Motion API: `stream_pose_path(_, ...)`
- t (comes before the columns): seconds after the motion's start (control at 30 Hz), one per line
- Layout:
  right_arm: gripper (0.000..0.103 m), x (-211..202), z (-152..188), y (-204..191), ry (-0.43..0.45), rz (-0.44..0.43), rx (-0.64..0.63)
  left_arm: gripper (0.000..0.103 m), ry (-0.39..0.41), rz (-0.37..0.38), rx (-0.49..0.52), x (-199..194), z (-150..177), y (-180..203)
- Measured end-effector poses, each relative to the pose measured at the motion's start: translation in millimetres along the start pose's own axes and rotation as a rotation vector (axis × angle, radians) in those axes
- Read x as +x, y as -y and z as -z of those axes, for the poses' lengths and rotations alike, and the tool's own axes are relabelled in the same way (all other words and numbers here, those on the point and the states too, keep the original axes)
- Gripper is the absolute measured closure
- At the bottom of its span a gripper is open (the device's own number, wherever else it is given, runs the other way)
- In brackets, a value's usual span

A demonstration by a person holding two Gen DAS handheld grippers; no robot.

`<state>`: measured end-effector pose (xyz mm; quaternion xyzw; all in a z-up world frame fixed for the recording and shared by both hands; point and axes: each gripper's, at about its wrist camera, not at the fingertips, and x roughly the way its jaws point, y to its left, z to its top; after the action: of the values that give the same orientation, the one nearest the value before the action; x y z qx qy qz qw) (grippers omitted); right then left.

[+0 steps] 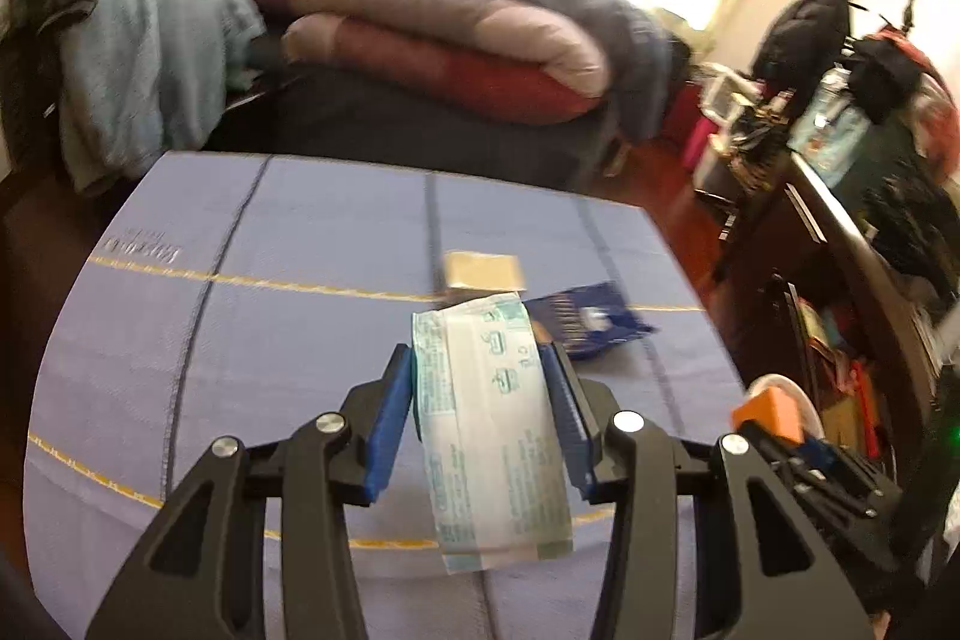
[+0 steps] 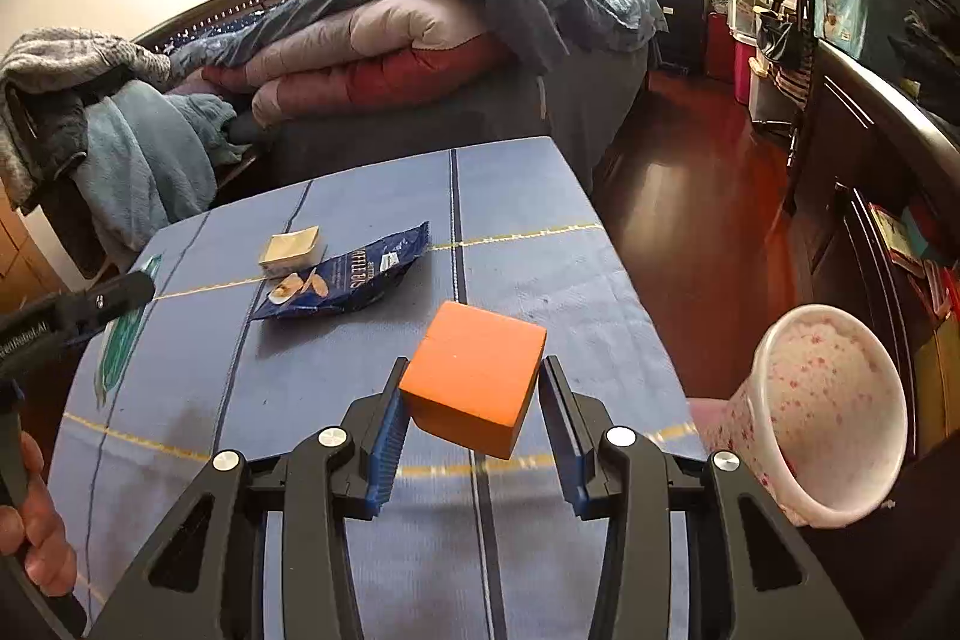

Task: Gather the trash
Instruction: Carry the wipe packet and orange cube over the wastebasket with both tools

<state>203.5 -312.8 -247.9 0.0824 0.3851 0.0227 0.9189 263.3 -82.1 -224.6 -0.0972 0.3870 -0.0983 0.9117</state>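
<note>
The left gripper (image 1: 480, 418) pinches a flat white-and-teal paper wrapper (image 1: 489, 430) between its blue pads, the wrapper standing on edge and lifted clear of the blue tablecloth (image 1: 270, 280). The right gripper (image 2: 474, 418) holds an orange block (image 2: 474, 370) tilted between its jaws; the left pad presses the block's side, while on the right I cannot tell whether the pad touches.

Off the right edge of the tablecloth, just beside the right gripper, stands a pink speckled bin (image 2: 834, 412), tipped so its mouth faces the camera. Its inside shows only the speckled lining; I see nothing lying in it. In the left wrist view only a sliver of its rim shows behind the orange block.

Farther along the tablecloth, beyond both grippers, a dark blue snack bag (image 2: 348, 280) lies flat and crumpled, with pictures of biscuits on it. Touching its far left corner sits a small cream-coloured tub (image 2: 292, 250) with a foil top. At the left edge of the right wrist view a hand (image 2: 36, 520) grips the left gripper's black handle.

Beyond the tablecloth, a bed carries a folded quilt (image 2: 372, 52) in grey and red under a dark blue cover. Left of the bed hangs a light blue towel (image 2: 132, 166). Right of the bed runs a red-brown wooden floor (image 2: 678, 184), and farther on a black suitcase (image 2: 672, 16) stands by the wall.
</note>
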Motion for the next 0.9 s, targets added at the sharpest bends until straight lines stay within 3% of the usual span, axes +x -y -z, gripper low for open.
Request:
stream_pose_path(0.47, 0.06, -56, 21, 66, 0.062, 0.064, 0.113, 0.058, 0.035, 0.206, 0.228, -27, 9, 126)
stream_pose_path(0.9, 0.06, -92, 38, 151, 0.121, 0.222, 0.249, 0.058, -0.013, 0.375, 0.452, -6, 36, 252)
